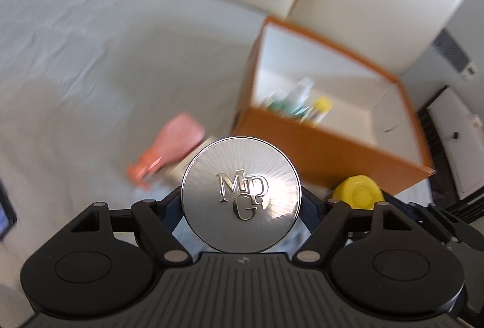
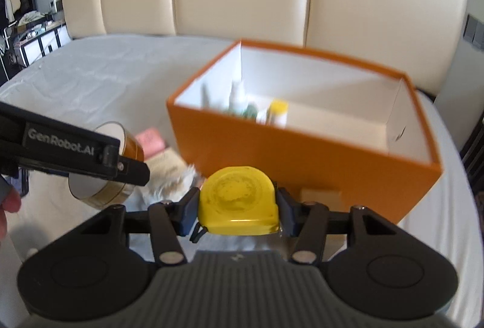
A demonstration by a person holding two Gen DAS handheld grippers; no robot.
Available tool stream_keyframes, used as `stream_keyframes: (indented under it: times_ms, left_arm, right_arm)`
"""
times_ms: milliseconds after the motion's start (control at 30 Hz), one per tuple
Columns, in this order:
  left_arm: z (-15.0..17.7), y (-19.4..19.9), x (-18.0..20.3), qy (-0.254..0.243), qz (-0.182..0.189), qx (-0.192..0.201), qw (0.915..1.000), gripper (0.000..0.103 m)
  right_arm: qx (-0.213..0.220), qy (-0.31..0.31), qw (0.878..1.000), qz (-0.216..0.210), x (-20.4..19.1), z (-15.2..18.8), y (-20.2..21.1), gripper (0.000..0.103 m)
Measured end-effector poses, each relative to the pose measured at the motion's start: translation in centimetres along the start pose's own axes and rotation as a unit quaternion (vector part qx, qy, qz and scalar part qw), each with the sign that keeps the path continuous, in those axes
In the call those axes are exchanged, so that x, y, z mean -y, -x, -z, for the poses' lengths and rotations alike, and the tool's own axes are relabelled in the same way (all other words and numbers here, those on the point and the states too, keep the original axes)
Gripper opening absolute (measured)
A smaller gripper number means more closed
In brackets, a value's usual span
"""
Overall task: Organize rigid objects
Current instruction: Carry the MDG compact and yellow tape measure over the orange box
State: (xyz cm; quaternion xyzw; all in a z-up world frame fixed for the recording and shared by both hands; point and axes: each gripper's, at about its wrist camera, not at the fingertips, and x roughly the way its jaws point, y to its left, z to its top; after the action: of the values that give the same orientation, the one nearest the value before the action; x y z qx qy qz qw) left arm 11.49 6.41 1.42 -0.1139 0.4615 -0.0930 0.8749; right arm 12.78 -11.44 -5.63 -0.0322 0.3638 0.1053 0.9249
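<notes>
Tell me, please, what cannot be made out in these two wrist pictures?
- Bottles in the orange box: blurred in both views, labels unreadable.
- Pink item on the bed: smeared by motion in the left wrist view; its kind is unclear.
- Pale object under the yellow tape measure: mostly hidden by the right gripper.
- Round silver-lidded jar: its body is hidden behind its lid in the left wrist view.

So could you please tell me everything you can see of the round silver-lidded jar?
The round jar has a shiny silver lid with radiating lines and raised letters MDG. From the right wrist view its side is gold-amber and its flat base white. It is held off the bed, tilted, clamped across its sides by the left tongs, left of the orange box.
</notes>
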Motion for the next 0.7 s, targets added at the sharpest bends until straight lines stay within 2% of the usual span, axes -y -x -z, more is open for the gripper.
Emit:
stream_keyframes:
  times_ms: [300, 500, 700]
  left_arm:
    - [-5.4, -0.8, 4.6, -0.084, 0.022, 0.042, 0.9954, 0.088]
    - [-9.4, -2.9, 6.8, -0.122, 0.034, 0.044, 0.9910, 0.088]
    - [-13.2, -6.4, 9.1, -0.168, 0.039, 0.025, 0.9847, 0.088]
  right_arm:
    - [0.040, -0.001, 0.999, 0.003, 3.1, -4.8, 1.9, 0.054]
    - [0.048, -0.016, 0.999, 0.015, 5.7, -7.7, 0.7, 0.054]
    - [0.024, -0.039, 0.999, 0.012, 8.3, -9.8, -2.7, 0.054]
